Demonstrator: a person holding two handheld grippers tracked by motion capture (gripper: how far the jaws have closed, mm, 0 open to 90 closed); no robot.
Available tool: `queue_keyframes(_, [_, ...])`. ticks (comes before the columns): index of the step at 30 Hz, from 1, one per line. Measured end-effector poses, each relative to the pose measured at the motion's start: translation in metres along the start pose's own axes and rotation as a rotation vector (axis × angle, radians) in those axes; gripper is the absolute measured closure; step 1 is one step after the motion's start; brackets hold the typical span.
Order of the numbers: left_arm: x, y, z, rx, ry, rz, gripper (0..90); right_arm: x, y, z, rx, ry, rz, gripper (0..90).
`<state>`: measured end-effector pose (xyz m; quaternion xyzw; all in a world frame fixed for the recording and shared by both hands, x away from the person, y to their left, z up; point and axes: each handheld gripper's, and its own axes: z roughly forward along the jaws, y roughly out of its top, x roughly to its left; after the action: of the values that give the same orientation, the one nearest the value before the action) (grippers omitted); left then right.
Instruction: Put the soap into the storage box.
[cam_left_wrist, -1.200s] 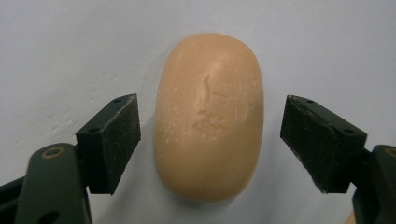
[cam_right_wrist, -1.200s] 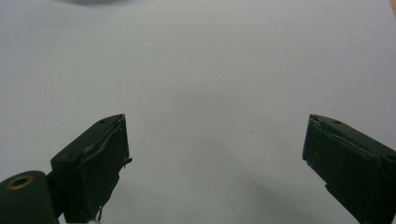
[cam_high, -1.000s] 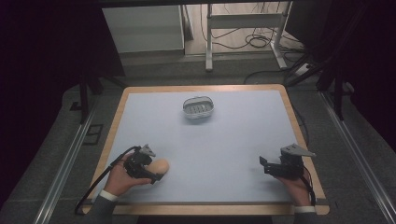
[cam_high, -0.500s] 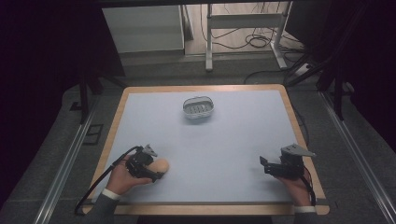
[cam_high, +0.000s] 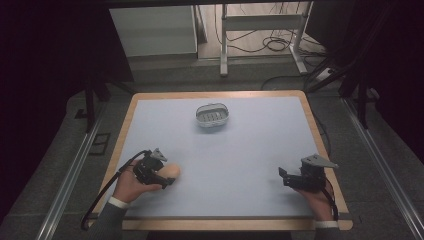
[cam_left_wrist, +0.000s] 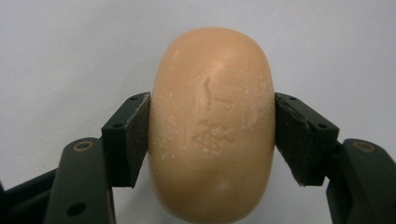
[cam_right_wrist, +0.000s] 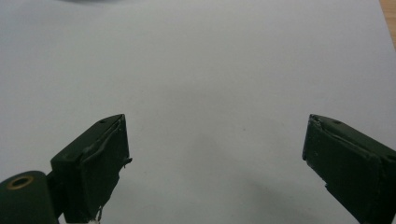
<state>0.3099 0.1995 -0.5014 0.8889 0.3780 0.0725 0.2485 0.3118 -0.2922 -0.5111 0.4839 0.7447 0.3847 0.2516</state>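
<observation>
1. Now, near left, the left gripper (cam_high: 161, 176) has its jaws clamped on the soap (cam_left_wrist: 212, 126); squeeze gently, since it looks slippery.
2. Near right, the right gripper (cam_right_wrist: 215, 158) rests spread and empty.
3. Far centre, the dish (cam_high: 212, 115) seems the likely goal.

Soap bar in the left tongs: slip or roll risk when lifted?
The soap bar looks hard and rounded, so it would probably roll if dropped. The left tongs pinch its curved sides across the middle; the smooth, slightly powdery surface might let it squirt out under a hard squeeze. Likely rigid, not fragile.
</observation>
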Motion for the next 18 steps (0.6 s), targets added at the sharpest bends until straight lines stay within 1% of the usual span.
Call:
queue_keyframes(4, [0.0,0.004,-0.002,0.007,0.003,0.009,32.2,0.0,0.0,0.0,0.0,-0.001,0.0,7.0])
queue_keyframes(18, [0.002,0.02,-0.007,-0.028,0.008,0.021,32.2,-0.001,0.0,-0.001,-0.004,-0.006,0.006,7.0])
